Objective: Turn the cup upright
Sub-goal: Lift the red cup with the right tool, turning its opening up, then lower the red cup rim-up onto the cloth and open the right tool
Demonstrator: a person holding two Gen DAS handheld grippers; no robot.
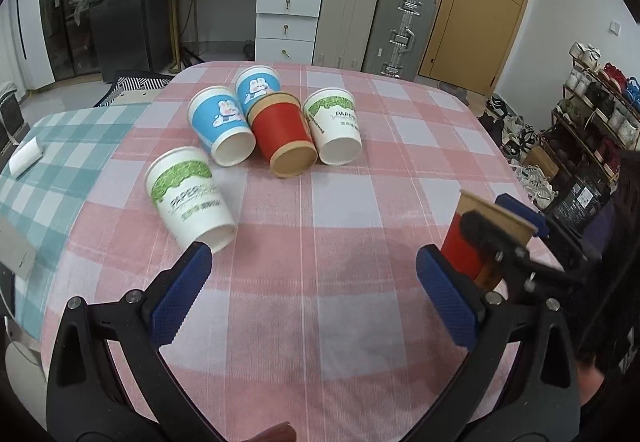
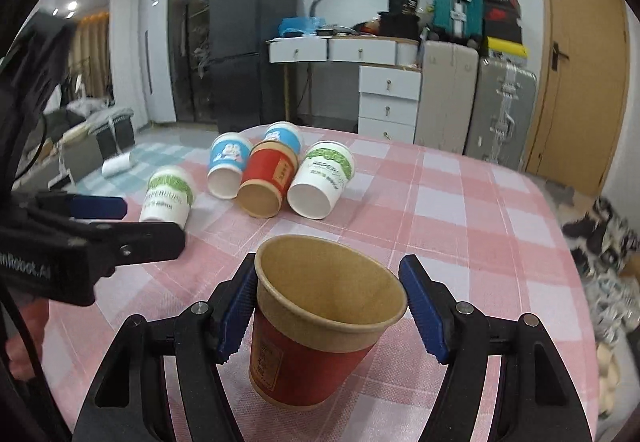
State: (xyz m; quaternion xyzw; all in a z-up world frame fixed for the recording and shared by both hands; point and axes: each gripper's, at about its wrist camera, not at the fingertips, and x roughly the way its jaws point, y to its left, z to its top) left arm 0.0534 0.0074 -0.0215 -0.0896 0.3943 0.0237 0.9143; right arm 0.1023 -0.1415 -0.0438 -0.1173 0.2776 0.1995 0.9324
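Note:
A red paper cup with a brown rim [image 2: 316,326] stands mouth up, slightly tilted, on the pink checked tablecloth between the fingers of my right gripper [image 2: 328,306]. The left finger touches its rim; the right finger stands a little off it, so the jaws are open. The same cup [image 1: 486,232] shows at the right in the left wrist view, partly hidden by the right gripper. My left gripper [image 1: 314,296] is wide open and empty, low over the cloth, with its left fingertip [image 1: 188,282] just in front of a white and green cup [image 1: 190,194] lying on its side.
Several more cups lie on their sides at the table's middle: two blue ones [image 1: 224,130], a red one [image 1: 284,138] and a white and green one [image 1: 334,130]. A white paper roll [image 1: 26,156] lies on the teal cloth at left. Suitcases and drawers stand behind the table.

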